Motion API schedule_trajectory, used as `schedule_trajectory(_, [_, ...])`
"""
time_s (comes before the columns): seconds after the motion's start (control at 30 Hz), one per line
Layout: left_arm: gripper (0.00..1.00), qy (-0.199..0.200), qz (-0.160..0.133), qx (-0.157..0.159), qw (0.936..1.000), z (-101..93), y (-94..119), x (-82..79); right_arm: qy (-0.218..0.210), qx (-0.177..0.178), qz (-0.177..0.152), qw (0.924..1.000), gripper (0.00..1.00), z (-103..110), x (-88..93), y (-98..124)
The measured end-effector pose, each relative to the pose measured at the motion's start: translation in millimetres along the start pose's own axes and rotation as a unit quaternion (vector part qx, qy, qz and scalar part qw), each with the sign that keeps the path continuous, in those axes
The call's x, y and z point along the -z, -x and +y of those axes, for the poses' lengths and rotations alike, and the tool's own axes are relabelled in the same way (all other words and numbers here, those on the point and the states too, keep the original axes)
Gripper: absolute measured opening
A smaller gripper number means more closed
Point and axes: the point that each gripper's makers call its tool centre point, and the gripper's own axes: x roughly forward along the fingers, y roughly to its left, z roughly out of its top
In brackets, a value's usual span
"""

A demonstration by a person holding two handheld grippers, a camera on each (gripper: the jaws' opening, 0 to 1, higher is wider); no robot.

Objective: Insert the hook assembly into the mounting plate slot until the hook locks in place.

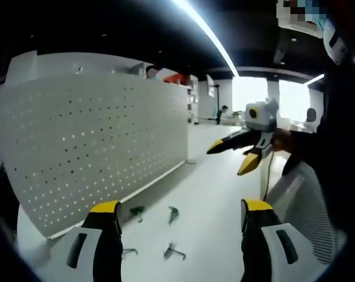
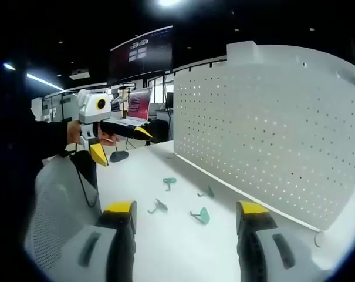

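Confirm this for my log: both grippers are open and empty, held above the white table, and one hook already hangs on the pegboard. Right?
Not quite: no hook hangs on the pegboard. The hooks lie on the table, as the right gripper view shows. Both the left gripper and right gripper are open and empty.

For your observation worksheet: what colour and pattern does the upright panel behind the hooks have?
White, dotted with a regular grid of small holes: the pegboard panel shows best in the right gripper view.

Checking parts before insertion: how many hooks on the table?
4, loose on the white table below the pegboard: hooks at and. More could be hidden behind the fingers.
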Motion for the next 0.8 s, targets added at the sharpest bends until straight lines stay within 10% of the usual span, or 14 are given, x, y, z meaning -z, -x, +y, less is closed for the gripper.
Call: schedule_trajectory(0.8, [0.84,0.016,-0.023,-0.018,0.9995,4.8,5.1,4.7,0.023,-0.022,0.022,0.9993,0.65,3.2,-1.7,-13.5])
